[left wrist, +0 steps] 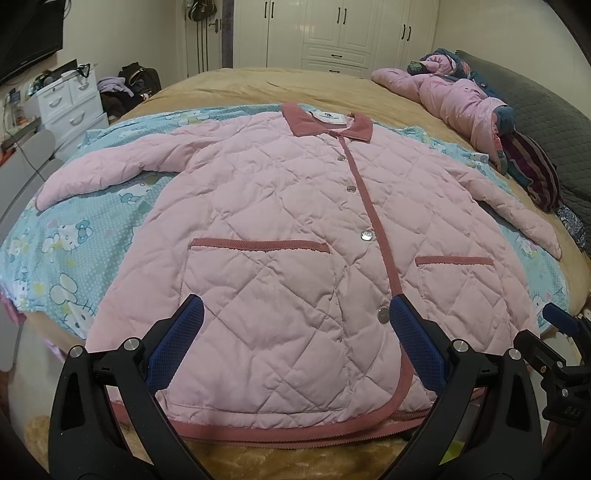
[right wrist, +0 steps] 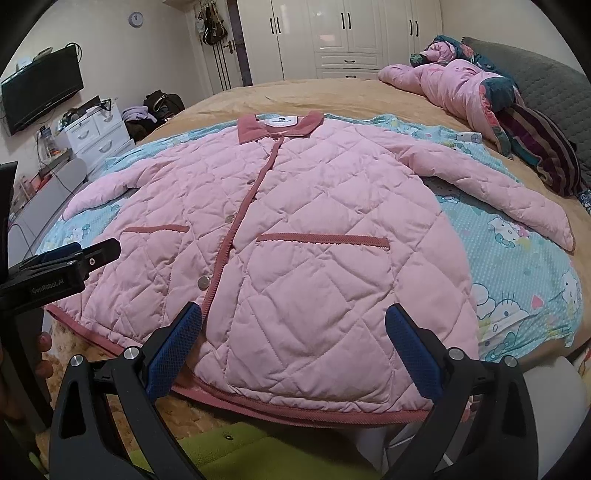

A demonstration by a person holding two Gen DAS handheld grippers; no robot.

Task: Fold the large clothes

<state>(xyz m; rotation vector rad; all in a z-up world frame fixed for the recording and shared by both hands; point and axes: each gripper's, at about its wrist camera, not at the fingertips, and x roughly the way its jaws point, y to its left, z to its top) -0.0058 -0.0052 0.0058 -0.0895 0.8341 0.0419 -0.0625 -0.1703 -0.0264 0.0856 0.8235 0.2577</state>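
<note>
A pink quilted jacket (left wrist: 280, 236) (right wrist: 295, 229) with a darker pink collar, trim and snap buttons lies flat and buttoned, front up, on a blue cartoon-print sheet (left wrist: 74, 236) (right wrist: 517, 266) over the bed. Both sleeves are spread out to the sides. My left gripper (left wrist: 295, 314) hovers open over the hem's left half, with nothing between its blue pads (left wrist: 177, 339). My right gripper (right wrist: 295, 317) hovers open above the hem's right half, also empty. In the right wrist view the left gripper (right wrist: 66, 258) shows at the left edge. In the left wrist view the right gripper (left wrist: 561, 332) shows at the right edge.
A tan bedspread (left wrist: 332, 85) covers the bed. A heap of pink and dark clothes (left wrist: 472, 103) (right wrist: 480, 85) lies at the far right by a grey headboard (right wrist: 546, 70). White drawers (left wrist: 70, 103), a wall television (right wrist: 40, 92) and white wardrobes (right wrist: 347, 33) stand beyond. A lime green item (right wrist: 240, 446) lies below the bed edge.
</note>
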